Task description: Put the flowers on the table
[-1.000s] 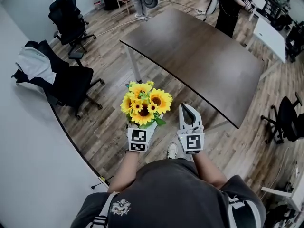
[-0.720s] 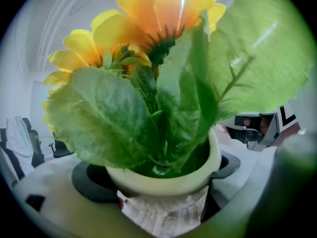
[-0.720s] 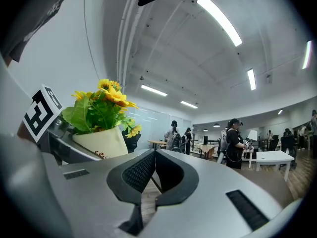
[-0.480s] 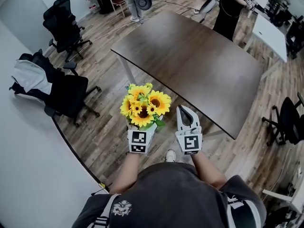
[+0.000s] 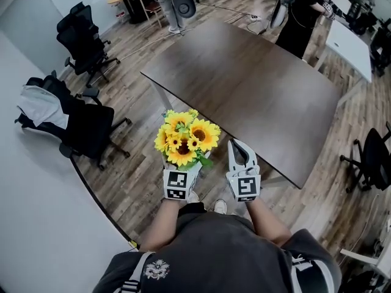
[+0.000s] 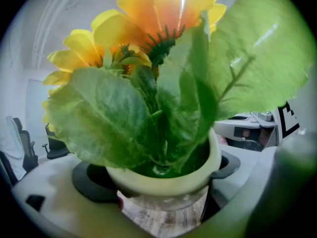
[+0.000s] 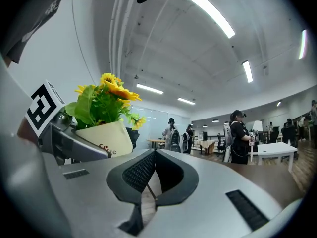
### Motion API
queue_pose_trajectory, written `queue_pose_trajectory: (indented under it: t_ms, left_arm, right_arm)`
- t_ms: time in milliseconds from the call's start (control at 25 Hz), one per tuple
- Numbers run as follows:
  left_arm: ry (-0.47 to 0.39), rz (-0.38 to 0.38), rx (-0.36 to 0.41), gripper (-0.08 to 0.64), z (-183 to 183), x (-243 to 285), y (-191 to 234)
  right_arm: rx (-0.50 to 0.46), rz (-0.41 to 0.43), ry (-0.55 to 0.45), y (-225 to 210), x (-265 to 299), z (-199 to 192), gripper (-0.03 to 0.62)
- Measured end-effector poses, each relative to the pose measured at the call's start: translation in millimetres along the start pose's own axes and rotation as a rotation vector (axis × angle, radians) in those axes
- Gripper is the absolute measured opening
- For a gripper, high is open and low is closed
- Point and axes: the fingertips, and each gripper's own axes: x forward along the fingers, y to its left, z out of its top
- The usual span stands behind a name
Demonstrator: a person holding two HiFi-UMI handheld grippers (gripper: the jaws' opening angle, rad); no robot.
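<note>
Left gripper clamped on pot, held out front. Right gripper just right of pot, jaws together, empty.

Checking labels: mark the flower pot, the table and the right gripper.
flower pot (image 6: 163, 182), left gripper view, cream rim
table (image 5: 256, 90), head view, bare dark top
right gripper (image 5: 236, 145), head view, tips of its jaws

Wood-plank floor, grey-brown. Plain white wall along the left side. Dark brown table mid-room. 1 black office chair upper left; 1 draped chair by the wall, carrying a light jacket; 1 right-side chair. White table upper right. Ceiling strip lights lit.
</note>
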Motion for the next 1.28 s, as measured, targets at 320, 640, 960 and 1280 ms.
queue_pose_trajectory:
  t_ms: [320,640,960,1280]
  left_arm:
    - [0.003,-0.057,-0.027,0.546,0.1,37.9,10.9]
    - [-0.037,-0.123,0.005,0.546,24.2,94.5,51.9]
    - [-0.054,-0.227,0.011,0.546,30.0,143.6,94.9]
    - [-0.067,-0.33,0.029,0.546,29.7,183.2,118.1]
  right_arm:
    - [0.016,-0.017,0.024,-16.3,28.6,-5.8,0.023]
    - [0.004,-0.096,0.014,-41.1,85.4,1.9,0.023]
    - [-0.045,-0.141,0.056,-36.5,145.3,4.9,0.023]
    - [-0.098,-0.248,0.085,-44.6,178.5,1.6,0.023]
